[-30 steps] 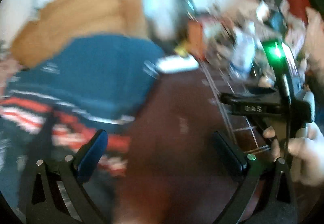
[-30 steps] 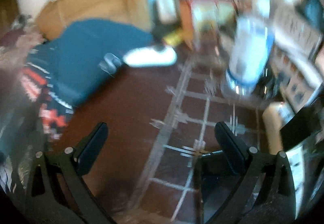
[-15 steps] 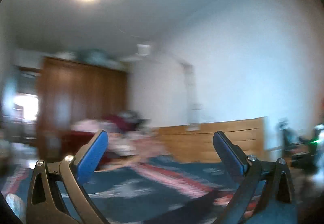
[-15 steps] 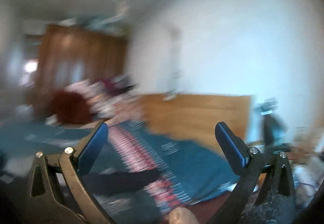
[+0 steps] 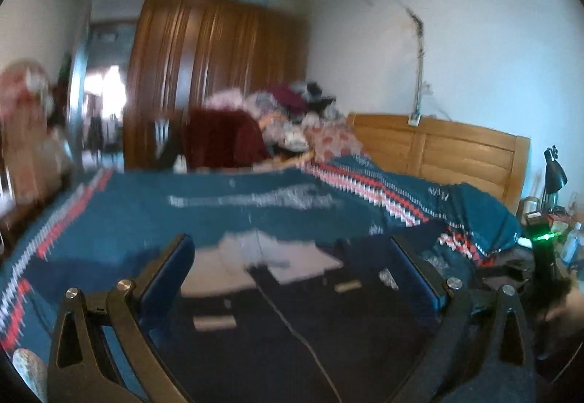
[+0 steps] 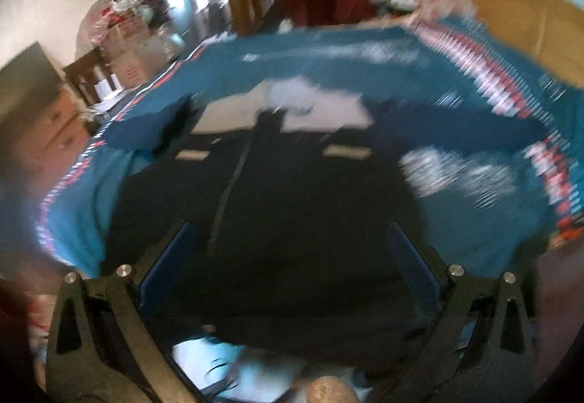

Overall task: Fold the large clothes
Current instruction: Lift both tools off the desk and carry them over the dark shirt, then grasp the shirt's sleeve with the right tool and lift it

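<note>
A bedroom fills both views: a bed covered by a teal blanket (image 5: 226, 217) with red-and-white zigzag bands, a wooden headboard (image 5: 456, 151) at the right of the left wrist view, and a tall brown wardrobe (image 5: 215, 74) at upper centre with a heap of clothes (image 5: 288, 118) in front of it. On the blanket lies a dark jacket (image 6: 292, 206) with a pale lining or collar area at its far end (image 6: 288, 107); its long axis runs from the bottom of the frame up toward the middle, with the pale end pointing away from the cameras and a zipper line (image 6: 230, 191) running lengthwise down it. A navy sleeve (image 6: 456, 126) stretches out toward the right of the right wrist view. In the left wrist view the same garment (image 5: 328, 330) fills the lower centre. The left gripper (image 5: 297, 275) has its jaws spread wide with nothing between the blue pads, above the jacket's near part. The right gripper (image 6: 288, 257) is likewise spread wide, holding nothing, over the jacket's lower portion. Both views are motion-blurred, so fabric details and small pale patches on the jacket are hard to make out, and its near hem is cut off behind the gripper frames. Stacked boxes (image 6: 127, 49) sit at the upper left of the right wrist view.
</note>
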`<state>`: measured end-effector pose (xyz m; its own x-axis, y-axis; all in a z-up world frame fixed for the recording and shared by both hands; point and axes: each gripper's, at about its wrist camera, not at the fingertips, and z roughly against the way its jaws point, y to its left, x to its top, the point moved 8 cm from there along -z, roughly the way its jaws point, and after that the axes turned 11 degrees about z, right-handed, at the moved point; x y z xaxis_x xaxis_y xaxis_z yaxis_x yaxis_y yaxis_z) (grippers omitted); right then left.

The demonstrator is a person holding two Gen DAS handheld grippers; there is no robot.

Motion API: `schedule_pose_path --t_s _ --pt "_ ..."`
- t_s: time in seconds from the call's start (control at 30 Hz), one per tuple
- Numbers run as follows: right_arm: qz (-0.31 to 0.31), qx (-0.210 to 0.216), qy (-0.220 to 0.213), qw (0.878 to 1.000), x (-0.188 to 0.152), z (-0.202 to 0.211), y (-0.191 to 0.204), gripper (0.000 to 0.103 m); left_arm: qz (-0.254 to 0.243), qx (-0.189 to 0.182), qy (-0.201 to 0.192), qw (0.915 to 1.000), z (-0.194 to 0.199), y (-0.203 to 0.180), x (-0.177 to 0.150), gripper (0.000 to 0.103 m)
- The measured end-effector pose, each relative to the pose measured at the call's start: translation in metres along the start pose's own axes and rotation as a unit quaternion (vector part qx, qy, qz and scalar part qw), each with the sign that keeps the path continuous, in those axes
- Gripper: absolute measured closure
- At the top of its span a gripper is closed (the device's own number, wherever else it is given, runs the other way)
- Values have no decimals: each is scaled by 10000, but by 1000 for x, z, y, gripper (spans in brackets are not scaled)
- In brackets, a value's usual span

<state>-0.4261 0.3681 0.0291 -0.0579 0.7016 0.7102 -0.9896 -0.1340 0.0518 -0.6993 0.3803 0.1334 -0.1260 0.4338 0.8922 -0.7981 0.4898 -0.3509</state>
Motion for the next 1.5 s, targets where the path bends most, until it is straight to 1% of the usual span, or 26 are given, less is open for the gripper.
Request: schedule_pose_path --t_s 0.03,0.07,0.1,0.13,0.17,0.23,0.27,0.33,0.37,0.43,0.47,0.5,0.57,0.67,0.7,0.77,0.87,0.93,1.0,1.1,1.13,1.2,1.27,1.3,1.4,1.5 --pt "-112 179 70 9998 1 -6 1 0 80 30 113 9999 -7 8 -5 0" --pt "-237 376 148 9989 0 -11 2 0 148 99 339 9993 -31 20 -14 0" --pt "-339 545 254 9976 -1 -19 0 0 96 255 578 9980 -44 26 -25 0" --pt "-391 582 332 9970 -4 -23 3 0 23 384 762 9963 -55 35 -40 0" --pt "-418 532 413 9969 -5 -29 1 0 -117 611 1061 9924 -74 40 -53 0" --pt "-416 338 521 9972 -10 -36 -7 0 -420 1049 1537 9816 -117 58 -87 0" --pt "-392 153 579 9974 -12 -36 -1 0 -414 1194 1841 9747 -138 67 -105 0" --pt "-189 -277 686 9971 -12 -49 -10 0 -408 1550 2271 9606 -172 87 -134 0" --pt "-12 -445 664 9968 -9 -53 -8 0 -342 1712 2558 9508 -194 104 -157 0" --pt "491 -933 682 9921 -4 -75 -16 0 -273 1877 2856 9394 -218 119 -184 0" --pt "689 -1135 751 9883 -3 -90 -20 0 -220 1991 3160 9274 -235 132 -209 0" --pt "783 -1226 869 9855 -7 -105 -26 0 -186 2013 3292 9224 -241 137 -222 0" --pt "762 -1210 1192 9825 -18 -133 -36 0 -161 2024 3230 9243 -242 137 -222 0" --pt "659 -998 1703 9781 -42 -160 -43 0 -32 1964 3171 9278 -233 138 -226 0" --pt "635 -957 1704 9787 -47 -162 -43 0 -2 1883 3128 9309 -227 137 -228 0" --pt "631 -956 1599 9805 -50 -157 -43 0 89 1802 3112 9331 -214 135 -227 0" --pt "512 -874 1577 9823 -54 -155 -45 0 189 1789 3137 9323 -210 135 -227 0" --pt "474 -822 1565 9831 -57 -156 -46 0 239 1789 3147 9319 -207 132 -215 0" --pt "489 -823 1498 9841 -59 -155 -46 0 329 1794 3118 9325 -205 132 -212 0" --pt "694 -739 1509 9833 -57 -160 -45 0 288 1978 3172 9270 -206 131 -212 0" --pt "723 -637 1539 9834 -56 -159 -46 0 283 2037 3188 9253 -207 130 -212 0" --pt "654 -399 1464 9863 -49 -149 -53 0 278 2115 3132 9254 -207 130 -211 0" --pt "356 -289 1242 9912 -38 -133 -77 0 328 2175 3078 9257 -207 131 -211 0" --pt "190 -289 1123 9931 -30 -126 -94 0 355 2234 3075 9243 -208 132 -210 0" --pt "-417 -454 893 9941 -8 -108 -172 0 495 2456 3024 9197 -213 134 -210 0" --pt "-811 -1074 756 9880 6 -94 -265 0 539 2712 2921 9155 -219 136 -210 0"
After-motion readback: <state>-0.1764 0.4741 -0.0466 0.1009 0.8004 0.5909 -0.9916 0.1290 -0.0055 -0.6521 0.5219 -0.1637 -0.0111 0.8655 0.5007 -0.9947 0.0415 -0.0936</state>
